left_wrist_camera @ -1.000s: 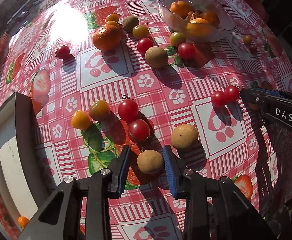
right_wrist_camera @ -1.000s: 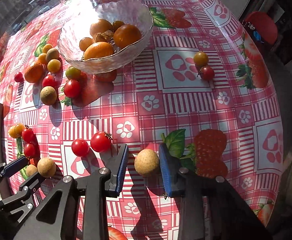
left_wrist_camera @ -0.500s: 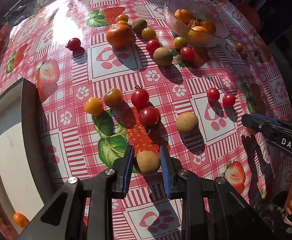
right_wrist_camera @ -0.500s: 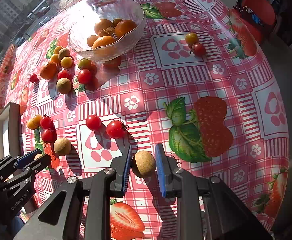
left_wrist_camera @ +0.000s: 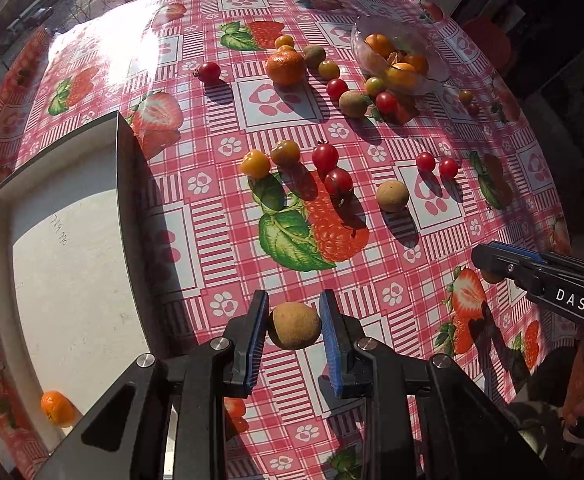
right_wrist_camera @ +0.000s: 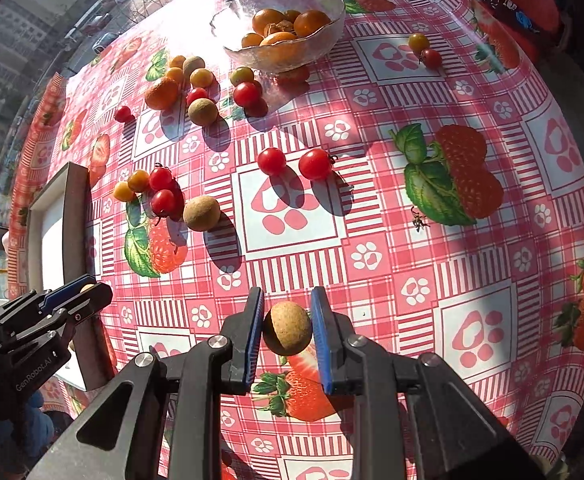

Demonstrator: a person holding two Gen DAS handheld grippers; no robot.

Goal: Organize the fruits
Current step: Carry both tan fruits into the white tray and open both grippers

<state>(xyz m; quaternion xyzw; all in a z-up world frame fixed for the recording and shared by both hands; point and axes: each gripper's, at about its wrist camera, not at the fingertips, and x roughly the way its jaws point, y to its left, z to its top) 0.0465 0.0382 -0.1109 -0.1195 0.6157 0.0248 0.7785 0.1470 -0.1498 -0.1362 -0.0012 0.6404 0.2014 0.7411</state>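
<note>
**Over the strawberry cloth, two longans held at once**

Above the checked tablecloth [left_wrist_camera: 219,216] both grippers are loaded. The left gripper [left_wrist_camera: 294,326] has its blue pads pinched narrow on a tan longan [left_wrist_camera: 294,327], held clear of the cloth with its shadow showing beneath. The right gripper [right_wrist_camera: 287,328] does the same with a second longan [right_wrist_camera: 287,328], jaws snug on either side, fruit lifted.

So where do they go? My read: the white tray [left_wrist_camera: 63,248] on the left edge, where a single small orange [left_wrist_camera: 57,403] sits in the near corner. The glass bowl [right_wrist_camera: 324,28] at the far end holds orange fruit, so sorting by kind looks likely, though I cannot say for certain which container takes longans.

Doing this well now means a steady carry. These fruits are round and firm-skinned; pinched off their widest line, they could squirt out. Keep the squeeze even, no harder. The left one is just beside the tray's dark rim [left_wrist_camera: 129,200], so it should clear that wall before lowering, then release low so the fruit doesn't roll or bounce.

The right gripper has the longer trip, and the left gripper is in its way when seen from the right wrist. Best to let one arm deliver first. A third longan [left_wrist_camera: 391,196] and cherry tomatoes [left_wrist_camera: 325,154] lie scattered on the cloth, awaiting their turn.
</note>
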